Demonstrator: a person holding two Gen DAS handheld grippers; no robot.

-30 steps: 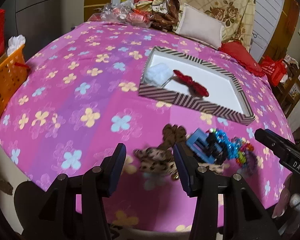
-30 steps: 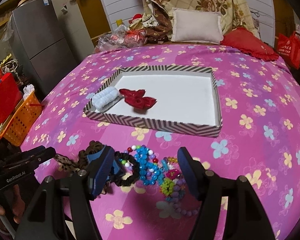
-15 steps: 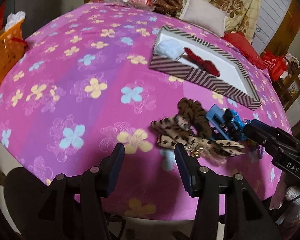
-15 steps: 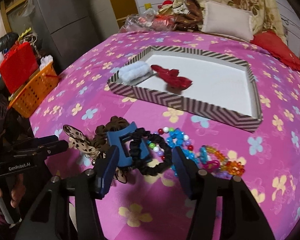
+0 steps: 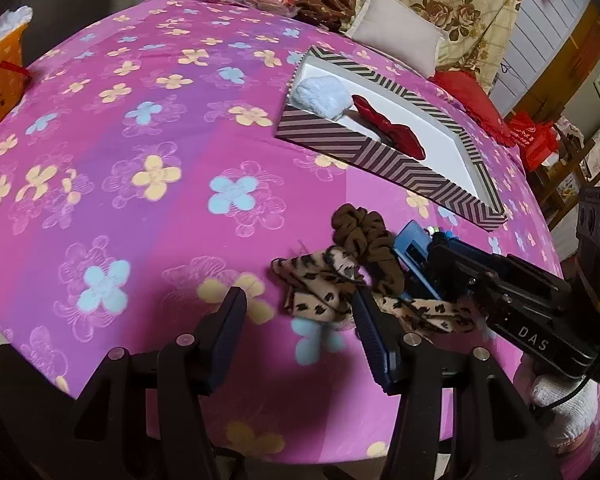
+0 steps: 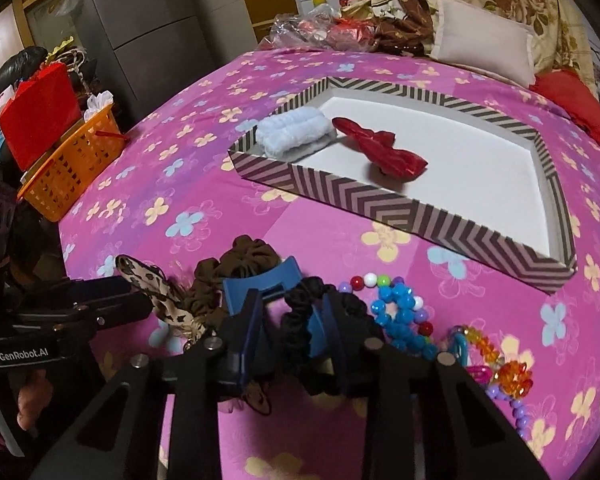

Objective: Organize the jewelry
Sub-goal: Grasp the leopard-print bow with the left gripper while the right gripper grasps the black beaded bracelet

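Observation:
A striped tray (image 6: 400,210) (image 5: 384,160) lies on the pink flowered bed and holds a light blue scrunchie (image 6: 294,134) and a red bow (image 6: 384,152). In front of it lies a pile: leopard bow (image 5: 320,284), brown scrunchie (image 5: 364,240), blue hair claw (image 6: 264,280), black scrunchie (image 6: 300,320), bead bracelets (image 6: 404,320). My right gripper (image 6: 292,328) has its jaws closed in around the blue hair claw and black scrunchie. My left gripper (image 5: 300,332) is open, low over the leopard bow's near edge.
An orange basket (image 6: 68,172) and a red bag (image 6: 40,112) stand off the bed's left side. Pillows (image 6: 484,48) and cluttered bags (image 6: 324,30) lie at the far end. The bed edge runs just below both grippers.
Both grippers moved down and in toward the pile. The right gripper's jaws narrowed from wide open onto the blue claw and black scrunchie. The left stayed open.

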